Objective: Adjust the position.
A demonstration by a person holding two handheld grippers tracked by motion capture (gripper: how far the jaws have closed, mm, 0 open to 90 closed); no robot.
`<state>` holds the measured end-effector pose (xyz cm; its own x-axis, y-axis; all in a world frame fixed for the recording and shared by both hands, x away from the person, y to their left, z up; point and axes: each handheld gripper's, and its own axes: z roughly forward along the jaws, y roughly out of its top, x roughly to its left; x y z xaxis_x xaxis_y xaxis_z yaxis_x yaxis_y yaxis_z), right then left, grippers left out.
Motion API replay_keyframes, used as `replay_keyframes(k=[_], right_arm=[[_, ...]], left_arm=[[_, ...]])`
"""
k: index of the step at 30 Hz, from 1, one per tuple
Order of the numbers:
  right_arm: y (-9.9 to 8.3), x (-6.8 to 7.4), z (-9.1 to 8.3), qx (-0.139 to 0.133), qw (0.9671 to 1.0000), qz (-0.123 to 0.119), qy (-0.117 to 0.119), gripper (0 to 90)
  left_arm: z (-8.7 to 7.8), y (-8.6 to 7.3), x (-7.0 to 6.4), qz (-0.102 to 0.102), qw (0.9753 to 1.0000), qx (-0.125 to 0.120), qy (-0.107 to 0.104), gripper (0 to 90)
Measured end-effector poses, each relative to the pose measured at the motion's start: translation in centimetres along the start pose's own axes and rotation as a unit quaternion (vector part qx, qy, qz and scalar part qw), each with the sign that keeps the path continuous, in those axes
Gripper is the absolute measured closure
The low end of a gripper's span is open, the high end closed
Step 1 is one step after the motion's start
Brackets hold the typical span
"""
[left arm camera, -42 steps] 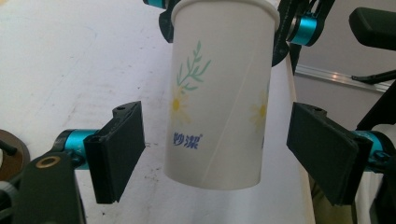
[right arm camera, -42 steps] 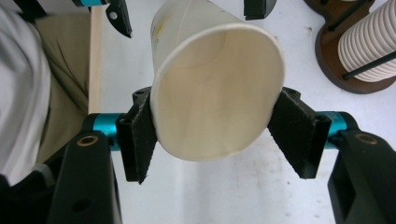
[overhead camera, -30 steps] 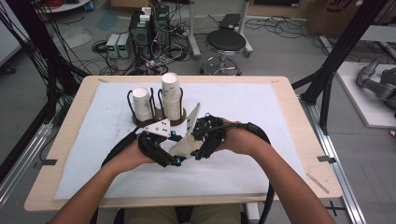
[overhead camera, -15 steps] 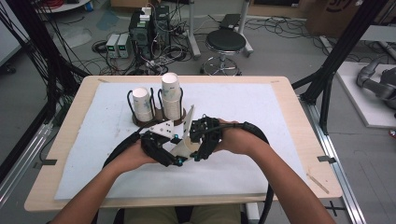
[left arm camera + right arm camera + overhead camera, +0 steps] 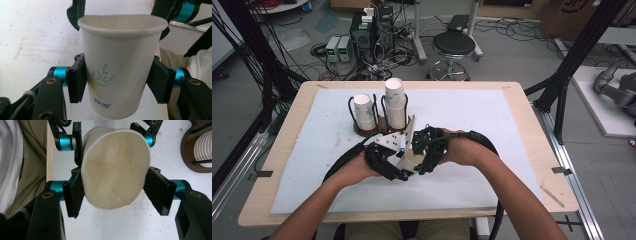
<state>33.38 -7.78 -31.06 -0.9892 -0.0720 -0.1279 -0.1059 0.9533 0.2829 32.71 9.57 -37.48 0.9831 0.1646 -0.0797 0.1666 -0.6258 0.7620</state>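
A white paper cup (image 5: 412, 160) with a green leaf print (image 5: 120, 62) is held between both grippers above the white mat, near the table's front. My left gripper (image 5: 117, 80) is shut on the cup's lower body, pads pressing both sides. My right gripper (image 5: 115, 190) is shut across the cup near its open rim (image 5: 115, 170), squeezing the rim into an oval. In the high view the left gripper (image 5: 398, 164) and right gripper (image 5: 426, 156) face each other, with the cup lying tilted between them.
A wooden wire-frame cup holder (image 5: 371, 131) stands just behind the grippers, holding a shorter stack of cups (image 5: 364, 112) and a taller one (image 5: 395, 102). The white mat (image 5: 492, 130) stretches bare to the right. The table's front edge (image 5: 412, 217) is close to the person's lap.
The hands, grippers and cup have drifted slightly toward the person. Both grippers have stayed shut on the cup throughout.
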Motion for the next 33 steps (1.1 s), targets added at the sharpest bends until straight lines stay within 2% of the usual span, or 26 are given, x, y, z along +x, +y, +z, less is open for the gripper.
replay_keyframes(k=[4, 7, 8, 9, 10, 13, 14, 15, 16, 17, 18, 20, 21, 23, 27, 28, 29, 30, 31, 32, 33], right_arm=[[-0.4, -0.2, -0.4, -0.034, 0.9991, 0.024, -0.005, 26.8], [-1.0, -0.5, -1.0, -0.083, 0.9951, 0.052, -0.015, 23.6], [-1.3, -0.5, -1.3, -0.099, 0.9933, 0.058, -0.015, 23.6], [-1.9, -0.6, -1.7, -0.127, 0.9893, 0.069, -0.02, 23.5], [-1.9, -0.6, -1.7, -0.127, 0.9893, 0.069, -0.02, 23.5], [-3.2, -0.7, -2.2, -0.171, 0.9799, 0.097, -0.034, 23.4], [-3.7, -0.7, -2.3, -0.188, 0.9753, 0.11, -0.037, 23.5], [-4.2, -0.7, -2.4, -0.2, 0.9716, 0.12, -0.038, 23.5], [-5.5, -0.6, -2.4, -0.238, 0.9597, 0.143, -0.047, 23.4], [-6.0, -0.6, -2.4, -0.247, 0.956, 0.15, -0.049, 23.5], [-6.0, -0.6, -2.4, -0.247, 0.956, 0.15, -0.049, 23.5], [-7.5, -0.4, -2.1, -0.267, 0.9453, 0.175, -0.067, 23.5], [-7.9, -0.4, -2.0, -0.273, 0.942, 0.182, -0.07, 23.5], [-9.1, -0.1, -1.7, -0.288, 0.9327, 0.202, -0.081, 23.5], [-11.4, 0.4, -0.9, -0.307, 0.9139, 0.244, -0.106, 23.5], [-12.2, 0.6, -0.7, -0.312, 0.908, 0.255, -0.115, 23.5], [-13.1, 0.9, -0.4, -0.316, 0.9012, 0.268, -0.127, 23.5], [-13.7, 1.1, -0.2, -0.317, 0.8976, 0.274, -0.136, 23.5], [-14.5, 1.4, 0.1, -0.318, 0.8915, 0.285, -0.152, 23.5], [-15.2, 1.7, 0.4, -0.32, 0.8851, 0.295, -0.166, 23.5], [-16.1, 2.1, 0.8, -0.325, 0.876, 0.308, -0.179, 23.5]], left_arm=[[-0.5, -0.4, 0.2, -0.004, 0.9998, -0.016, 0.006, 37.9], [-0.7, -0.8, 0.4, -0.014, 0.9992, -0.035, 0.011, 37.6], [-0.8, -1.0, 0.4, -0.021, 0.9986, -0.047, 0.016, 37.2], [-0.9, -1.2, 0.4, -0.025, 0.9979, -0.055, 0.021, 36.5], [-1.0, -1.4, 0.5, -0.031, 0.9971, -0.064, 0.026, 36.5], [-1.5, -2.4, 0.7, -0.048, 0.9934, -0.093, 0.046, 35.9], [-1.6, -2.6, 0.7, -0.05, 0.9924, -0.1, 0.051, 35.6], [-1.8, -3.1, 0.7, -0.055, 0.9905, -0.112, 0.059, 35.4], [-2.0, -3.4, 0.8, -0.059, 0.989, -0.12, 0.063, 35.0], [-2.1, -3.7, 0.8, -0.062, 0.9876, -0.128, 0.066, 34.8], [-2.3, -4.1, 0.8, -0.066, 0.9857, -0.138, 0.071, 34.8], [-2.7, -4.8, 0.8, -0.069, 0.9823, -0.153, 0.084, 34.8], [-2.9, -5.2, 0.8, -0.07, 0.9806, -0.159, 0.089, 34.8], [-3.3, -5.8, 0.7, -0.071, 0.9769, -0.173, 0.103, 34.8], [-4.3, -7.0, 0.8, -0.079, 0.9677, -0.203, 0.127, 34.7], [-4.6, -7.4, 0.8, -0.083, 0.964, -0.214, 0.135, 34.6], [-4.8, -7.7, 0.8, -0.084, 0.9617, -0.219, 0.141, 34.6], [-5.1, -8.0, 0.8, -0.086, 0.9585, -0.227, 0.15, 34.4], [-5.5, -8.3, 0.8, -0.087, 0.9562, -0.233, 0.154, 34.3], [-5.9, -8.6, 0.9, -0.09, 0.9523, -0.242, 0.163, 33.9], [-6.3, -8.9, 0.9, -0.089, 0.9504, -0.245, 0.17, 33.8]])
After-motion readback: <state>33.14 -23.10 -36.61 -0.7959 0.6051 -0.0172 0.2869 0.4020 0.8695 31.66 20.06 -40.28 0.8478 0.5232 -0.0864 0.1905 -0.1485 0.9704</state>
